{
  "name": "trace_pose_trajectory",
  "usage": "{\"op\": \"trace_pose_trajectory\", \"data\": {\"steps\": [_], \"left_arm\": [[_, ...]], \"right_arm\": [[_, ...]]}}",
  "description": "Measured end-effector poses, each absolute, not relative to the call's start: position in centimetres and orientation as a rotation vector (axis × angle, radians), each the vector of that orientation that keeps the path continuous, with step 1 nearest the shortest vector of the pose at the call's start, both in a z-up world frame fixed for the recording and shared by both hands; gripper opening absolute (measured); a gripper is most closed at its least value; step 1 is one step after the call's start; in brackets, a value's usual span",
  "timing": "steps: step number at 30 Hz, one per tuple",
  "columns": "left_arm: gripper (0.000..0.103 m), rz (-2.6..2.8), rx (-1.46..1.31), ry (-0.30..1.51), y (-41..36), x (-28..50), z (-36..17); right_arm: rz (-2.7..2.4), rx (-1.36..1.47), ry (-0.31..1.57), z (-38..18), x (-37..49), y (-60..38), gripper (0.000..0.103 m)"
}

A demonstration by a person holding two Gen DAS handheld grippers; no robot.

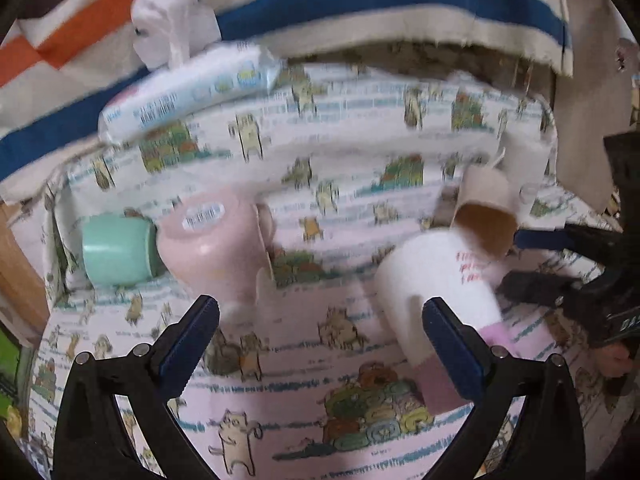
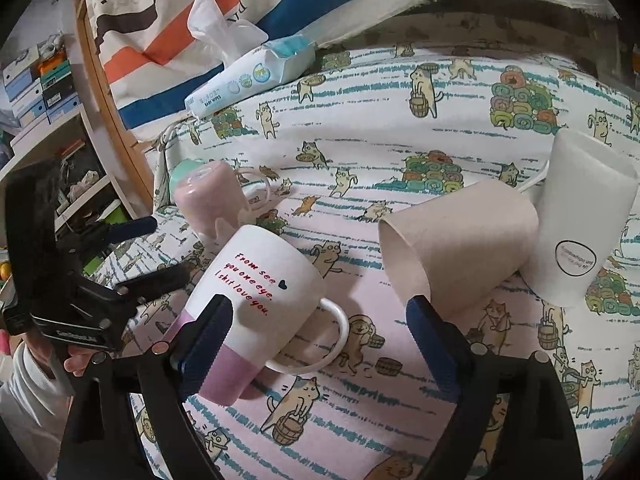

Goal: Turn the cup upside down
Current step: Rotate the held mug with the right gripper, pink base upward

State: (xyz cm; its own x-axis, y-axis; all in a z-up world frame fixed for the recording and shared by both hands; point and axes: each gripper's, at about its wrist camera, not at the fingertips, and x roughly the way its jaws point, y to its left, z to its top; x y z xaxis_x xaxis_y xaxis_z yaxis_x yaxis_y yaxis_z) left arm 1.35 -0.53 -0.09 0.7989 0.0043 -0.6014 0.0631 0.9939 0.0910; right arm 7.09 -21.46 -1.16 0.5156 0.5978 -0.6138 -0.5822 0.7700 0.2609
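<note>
White mug (image 2: 256, 280) with red lettering and a pink base lies on its side on the cat-print cloth (image 2: 400, 400), handle toward 4 o'clock. The right gripper (image 2: 320, 320) stands wide around its base; the left gripper (image 1: 320, 320), also wide, holds nothing.

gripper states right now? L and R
Left gripper: open, holding nothing.
Right gripper: open, holding nothing; white mug lies by its left finger.
</note>
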Motion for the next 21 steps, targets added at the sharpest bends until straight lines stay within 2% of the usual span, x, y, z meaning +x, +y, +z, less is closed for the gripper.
{"op": "trace_pose_trajectory", "data": {"steps": [3, 6, 12, 21], "left_arm": [[0.102, -0.026, 0.103, 0.529, 0.2, 0.7, 0.5], [0.102, -0.003, 0.093, 0.456, 1.5, 0.6, 0.3], [0.102, -0.018, -0.054, 0.454, 4.5, 0.9, -0.6], [0.102, 0.076, 0.008, 0.342, 3.6, -0.8, -0.1]], "right_arm": [[0.697, 0.025, 0.715, -0.9, 6.8, -21.5, 0.102], [0.673, 0.026, 0.652, -0.4, 6.2, -21.7, 0.102], [0.588, -0.043, 0.581, 0.2, 5.2, -21.1, 0.102], [0.388, 0.103, 0.669, 1.5, 2.0, -20.4, 0.102]]}}
